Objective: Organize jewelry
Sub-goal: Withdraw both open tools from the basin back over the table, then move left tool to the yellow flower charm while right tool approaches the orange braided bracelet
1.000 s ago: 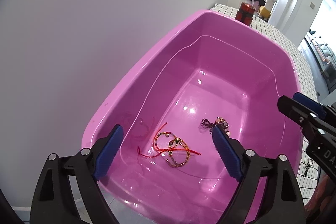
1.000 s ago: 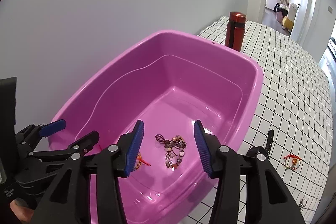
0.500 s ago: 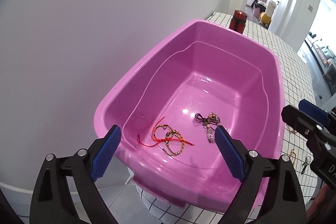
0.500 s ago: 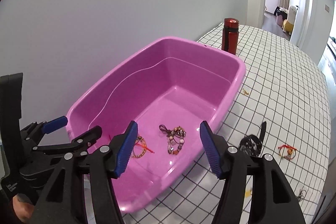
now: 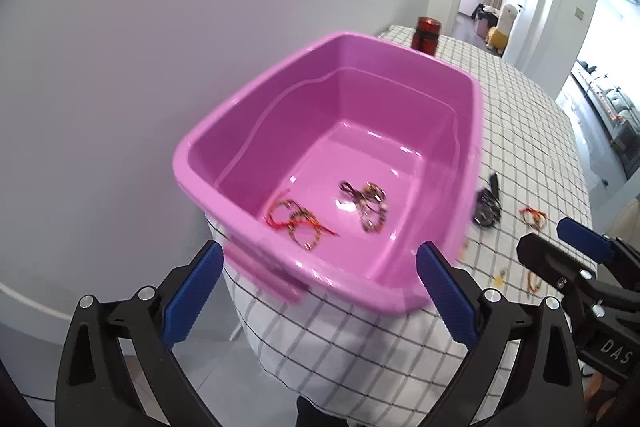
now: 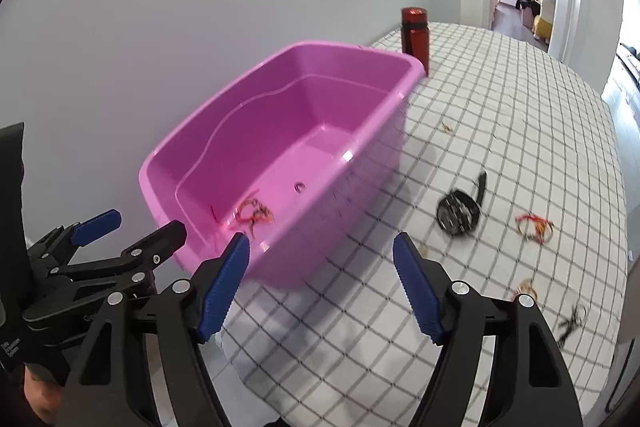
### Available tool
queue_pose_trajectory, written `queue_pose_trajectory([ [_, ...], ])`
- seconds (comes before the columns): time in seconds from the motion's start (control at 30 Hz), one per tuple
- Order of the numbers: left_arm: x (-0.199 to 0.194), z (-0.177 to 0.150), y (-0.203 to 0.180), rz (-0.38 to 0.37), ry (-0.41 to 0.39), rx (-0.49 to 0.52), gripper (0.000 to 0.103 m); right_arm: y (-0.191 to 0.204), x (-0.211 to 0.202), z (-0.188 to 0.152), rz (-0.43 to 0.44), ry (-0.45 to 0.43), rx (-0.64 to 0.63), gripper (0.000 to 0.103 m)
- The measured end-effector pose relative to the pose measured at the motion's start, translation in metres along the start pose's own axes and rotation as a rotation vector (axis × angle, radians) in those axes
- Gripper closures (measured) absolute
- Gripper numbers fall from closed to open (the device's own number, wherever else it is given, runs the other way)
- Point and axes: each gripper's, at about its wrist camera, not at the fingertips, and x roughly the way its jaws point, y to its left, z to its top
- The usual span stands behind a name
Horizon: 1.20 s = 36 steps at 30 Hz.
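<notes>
A pink plastic tub (image 5: 478, 131) (image 6: 168, 163) stands at the near corner of a checked tablecloth. Inside lie a red-and-gold string bracelet (image 5: 298, 221) (image 6: 254, 213) and a beaded bracelet (image 5: 368, 205). On the cloth to the tub's right lie a black watch (image 5: 486, 209) (image 6: 458, 213), a red-and-gold bracelet (image 5: 534, 217) (image 6: 534, 225) and smaller pieces (image 6: 528, 287). My left gripper (image 5: 316, 297) is open and empty, pulled back before the tub's near rim. My right gripper (image 6: 322, 285) is open and empty, above the cloth by the tub's near right corner.
A red bottle (image 5: 428, 35) (image 6: 415, 33) stands behind the tub's far end. A grey wall runs along the left. The table's near edge (image 5: 320, 359) drops to a tiled floor. A small dark item (image 6: 572, 323) lies near the right table edge.
Both grippers have drawn back and up out of the tub toward me. The right one has also swung right over the cloth. Both bracelets stay in the tub.
</notes>
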Motion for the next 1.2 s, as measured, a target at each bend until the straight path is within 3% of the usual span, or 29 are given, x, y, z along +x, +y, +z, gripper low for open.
queue_pose_trajectory([
  [0.37,-0.026,-0.061,-0.058,-0.034,0.032,0.057,0.007,-0.050,-0.037,-0.080,0.001,0.056,0.063,0.032],
  [0.73,-0.039,-0.115,-0.134,-0.085,0.052,0.115,0.007,-0.134,-0.084,-0.158,-0.046,0.048,0.145,0.032],
  [0.97,-0.032,-0.128,-0.173,-0.082,0.051,0.166,0.007,-0.177,-0.101,-0.182,-0.078,0.011,0.207,0.032],
  [1.2,-0.001,-0.116,-0.191,-0.076,0.027,0.225,0.007,-0.203,-0.089,-0.182,-0.111,-0.019,0.269,0.032],
])
